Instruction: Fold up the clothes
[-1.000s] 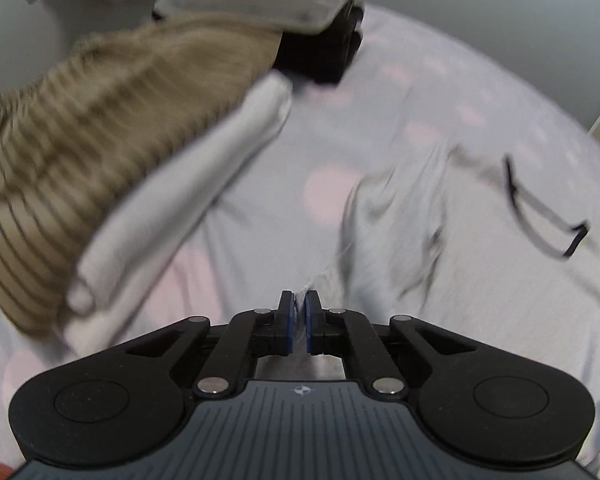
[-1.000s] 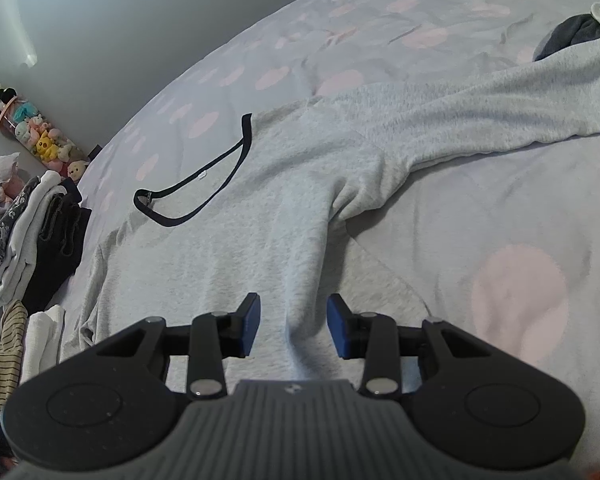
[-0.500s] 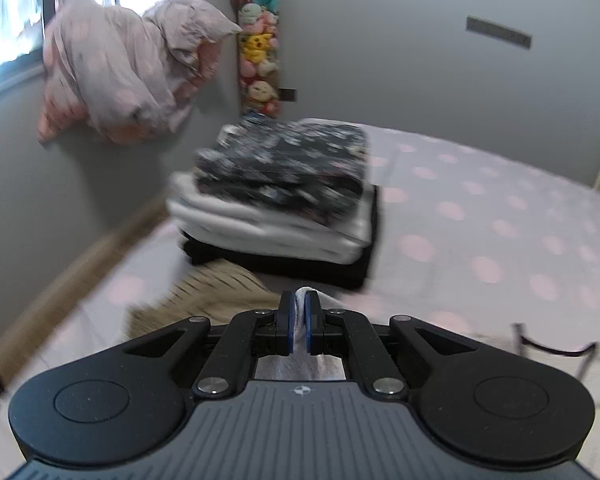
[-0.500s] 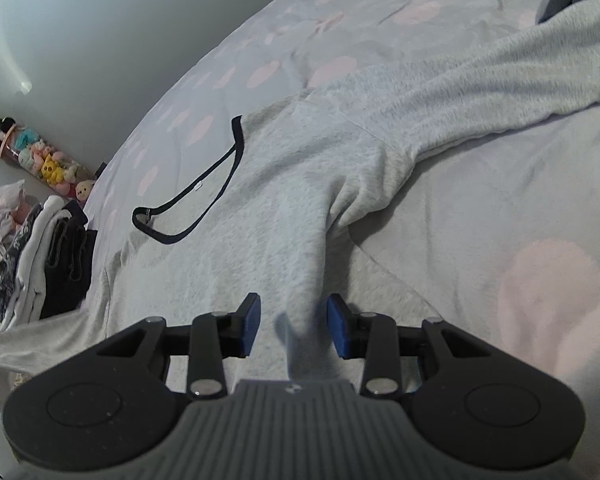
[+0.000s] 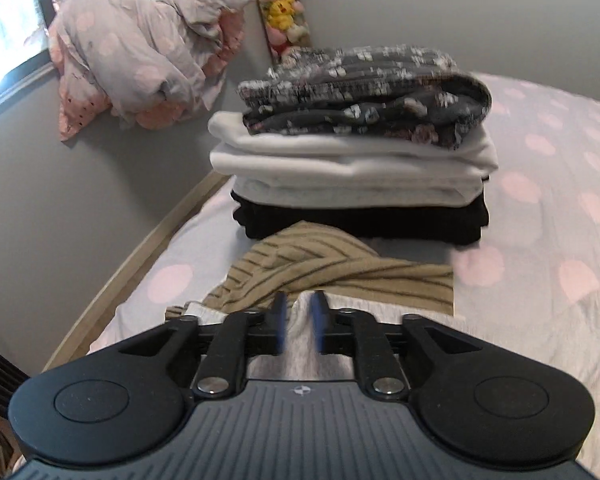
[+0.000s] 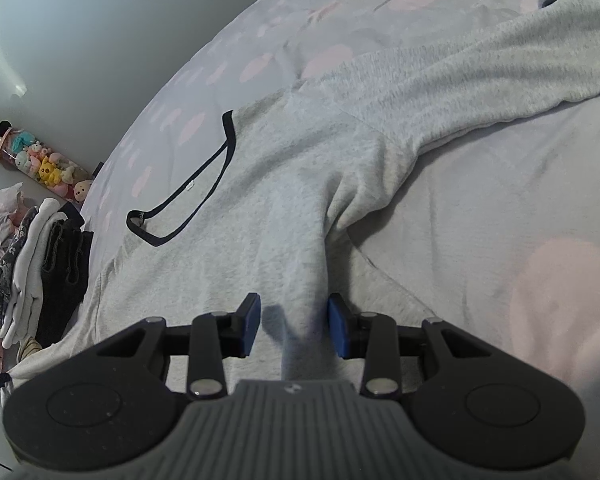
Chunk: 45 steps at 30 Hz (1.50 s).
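A light grey sweatshirt [image 6: 300, 184] with a black-trimmed neckline lies spread on the polka-dot bed sheet [image 6: 500, 208], one sleeve stretching away up and right. The right gripper [image 6: 294, 322], jaws apart, straddles a raised fold. Only the left view shows the left gripper [image 5: 299, 322], slightly parted around grey fabric, facing a stack of folded clothes [image 5: 360, 148].
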### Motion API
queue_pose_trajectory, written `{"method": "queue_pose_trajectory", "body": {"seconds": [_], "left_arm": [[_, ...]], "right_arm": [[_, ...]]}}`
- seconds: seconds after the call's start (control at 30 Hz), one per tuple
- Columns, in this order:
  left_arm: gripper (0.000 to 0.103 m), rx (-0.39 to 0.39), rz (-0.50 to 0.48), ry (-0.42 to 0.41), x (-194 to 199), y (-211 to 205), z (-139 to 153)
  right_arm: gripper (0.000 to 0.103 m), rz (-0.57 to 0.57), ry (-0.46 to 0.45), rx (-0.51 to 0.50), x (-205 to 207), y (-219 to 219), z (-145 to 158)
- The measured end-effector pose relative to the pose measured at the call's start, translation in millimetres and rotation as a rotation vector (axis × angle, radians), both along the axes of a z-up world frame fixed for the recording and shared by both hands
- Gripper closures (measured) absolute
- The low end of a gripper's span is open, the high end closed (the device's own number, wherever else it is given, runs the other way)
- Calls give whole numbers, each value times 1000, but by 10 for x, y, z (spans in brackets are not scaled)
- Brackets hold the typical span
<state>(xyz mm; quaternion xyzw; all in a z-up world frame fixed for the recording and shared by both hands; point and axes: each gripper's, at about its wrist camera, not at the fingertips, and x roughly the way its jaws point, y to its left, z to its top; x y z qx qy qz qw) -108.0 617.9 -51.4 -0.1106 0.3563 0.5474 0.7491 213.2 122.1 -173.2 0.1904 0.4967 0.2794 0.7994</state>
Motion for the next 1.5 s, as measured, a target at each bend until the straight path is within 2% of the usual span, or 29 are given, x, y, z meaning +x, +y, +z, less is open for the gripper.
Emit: {"method": "queue_pose_trajectory", "body": {"seconds": [0.07, 0.2, 0.33, 0.4, 0.53, 0.6, 0.8, 0.97, 1.03, 1.1, 1.13, 1.17, 1.2, 1.23, 1.3, 1.5], "left_arm": [[69, 45, -20, -15, 21, -48, 53], [59, 143, -165, -31, 173, -340, 240], [57, 70, -362, -53, 560, -554, 221], [57, 29, -433, -52, 818, -621, 110], [56, -43, -536, -23, 1331, -690, -241], [55, -82, -563, -11, 1539, -676, -458], [54, -175, -579, -46, 1942, -535, -931], [52, -238, -562, -63, 2108, -458, -1167], [53, -252, -563, -24, 2168, -451, -1257], [58, -240, -566, -19, 2183, -476, -1286], [66, -244, -564, -26, 2189, -478, -1284], [80, -251, -566, -38, 2197, -484, -1280], [88, -258, -567, -50, 2205, -492, -1275], [96, -254, -565, -53, 2222, -518, -1261], [97, -234, -551, -45, 2246, -582, -1223], [98, -164, -492, -79, 2174, -682, -893]], "right_arm": [[62, -1, -19, 1, -24, -6, 57], [62, 15, -82, -7, -73, -7, 225], [62, 68, -144, -37, 14, 27, 402], [63, 106, -184, -67, 165, 39, 465], [63, 157, -290, -192, 599, 134, 534], [63, 173, -331, -254, 834, 195, 519], [63, 196, -358, -315, 1459, 384, 314], [63, 214, -351, -345, 1828, 535, 105], [63, 222, -336, -355, 1895, 589, -1], [64, 227, -344, -366, 1891, 617, -59], [67, 230, -352, -371, 1877, 626, -81], [71, 234, -358, -381, 1862, 636, -87], [85, 240, -364, -396, 1844, 645, -78], [93, 247, -372, -413, 1822, 661, -64], [99, 262, -396, -452, 1767, 709, -20], [100, 190, -504, -539, 1632, 782, 337]]}}
